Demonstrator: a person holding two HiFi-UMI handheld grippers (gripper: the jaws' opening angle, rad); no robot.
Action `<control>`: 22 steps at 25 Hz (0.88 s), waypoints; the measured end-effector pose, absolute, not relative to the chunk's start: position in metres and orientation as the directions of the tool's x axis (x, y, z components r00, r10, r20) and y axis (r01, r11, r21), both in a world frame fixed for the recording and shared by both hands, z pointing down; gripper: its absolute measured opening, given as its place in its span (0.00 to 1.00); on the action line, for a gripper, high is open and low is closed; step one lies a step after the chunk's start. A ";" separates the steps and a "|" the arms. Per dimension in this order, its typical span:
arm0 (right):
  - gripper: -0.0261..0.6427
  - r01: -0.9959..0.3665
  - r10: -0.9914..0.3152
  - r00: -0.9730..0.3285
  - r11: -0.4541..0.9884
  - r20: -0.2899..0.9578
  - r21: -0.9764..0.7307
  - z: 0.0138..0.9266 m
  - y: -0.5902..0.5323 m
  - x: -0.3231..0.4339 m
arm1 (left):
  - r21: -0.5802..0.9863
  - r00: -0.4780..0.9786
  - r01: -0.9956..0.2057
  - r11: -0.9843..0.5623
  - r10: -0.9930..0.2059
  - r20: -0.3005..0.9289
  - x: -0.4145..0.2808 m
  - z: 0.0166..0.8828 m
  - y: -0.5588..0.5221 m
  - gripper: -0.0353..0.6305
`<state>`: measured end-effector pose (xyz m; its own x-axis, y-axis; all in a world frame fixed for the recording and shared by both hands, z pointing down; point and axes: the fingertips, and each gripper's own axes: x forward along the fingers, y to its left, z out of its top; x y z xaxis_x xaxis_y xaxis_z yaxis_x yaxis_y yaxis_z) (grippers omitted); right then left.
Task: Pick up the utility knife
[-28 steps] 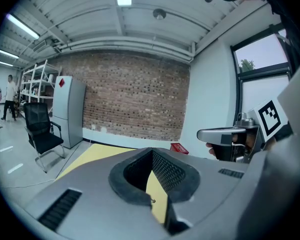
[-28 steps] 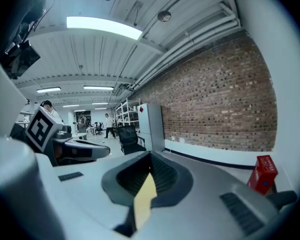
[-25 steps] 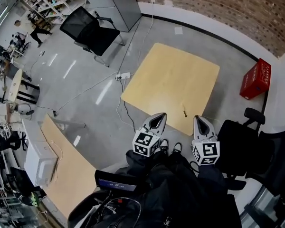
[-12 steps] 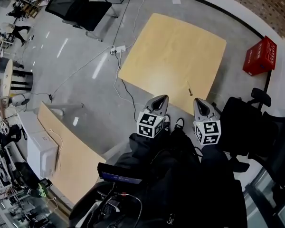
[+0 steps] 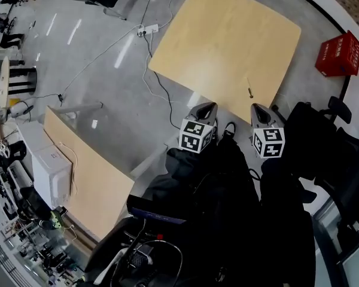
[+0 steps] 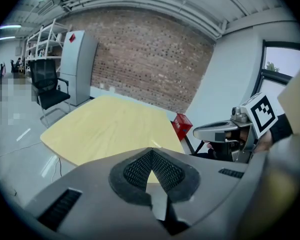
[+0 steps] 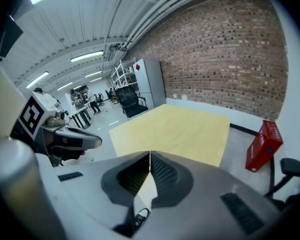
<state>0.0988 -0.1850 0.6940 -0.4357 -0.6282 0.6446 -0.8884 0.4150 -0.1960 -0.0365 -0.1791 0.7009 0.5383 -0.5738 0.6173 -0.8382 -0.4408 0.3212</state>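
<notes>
The small dark utility knife (image 5: 249,92) lies on the pale square wooden bench (image 5: 227,46) near its front edge, just ahead of the grey right gripper (image 5: 256,109). The grey left gripper (image 5: 207,107) hovers alongside. The jaws of both are closed together with nothing between them.

A red crate (image 5: 338,54) on the floor near the wooden table (image 5: 227,40); white power strip (image 5: 148,28) by another corner
</notes>
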 end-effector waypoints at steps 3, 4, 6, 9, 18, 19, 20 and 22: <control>0.05 -0.889 -0.604 -0.433 0.406 0.669 -0.209 0.712 -0.184 0.097 | 0.322 0.527 -0.843 -0.430 -0.545 0.652 -0.044 0.718 -0.170 0.05; 0.05 -0.889 -0.595 -0.434 0.404 0.677 -0.214 0.718 -0.184 0.097 | 0.325 0.524 -0.845 -0.424 -0.538 0.660 -0.046 0.723 -0.169 0.05; 0.05 -0.888 -0.577 -0.434 0.402 0.692 -0.222 0.730 -0.186 0.095 | 0.330 0.520 -0.848 -0.415 -0.528 0.672 -0.049 0.731 -0.167 0.05; 0.05 -0.890 -0.555 -0.427 0.398 0.714 -0.222 0.749 -0.188 0.095 | 0.332 0.512 -0.852 -0.405 -0.514 0.688 -0.056 0.745 -0.165 0.05; 0.05 -0.907 -0.515 -0.384 0.367 0.767 -0.208 0.789 -0.206 0.107 | 0.341 0.508 -0.854 -0.393 -0.493 0.706 -0.060 0.764 -0.172 0.05; 0.05 -0.910 -0.513 -0.377 0.359 0.771 -0.206 0.794 -0.208 0.109 | 0.342 0.509 -0.854 -0.393 -0.490 0.707 -0.059 0.766 -0.172 0.05; 0.05 -0.913 -0.509 -0.372 0.353 0.776 -0.206 0.798 -0.210 0.111 | 0.344 0.510 -0.853 -0.392 -0.488 0.709 -0.059 0.768 -0.172 0.05; 0.05 -0.914 -0.498 -0.368 0.346 0.785 -0.209 0.806 -0.213 0.111 | 0.350 0.510 -0.853 -0.388 -0.476 0.716 -0.060 0.770 -0.170 0.05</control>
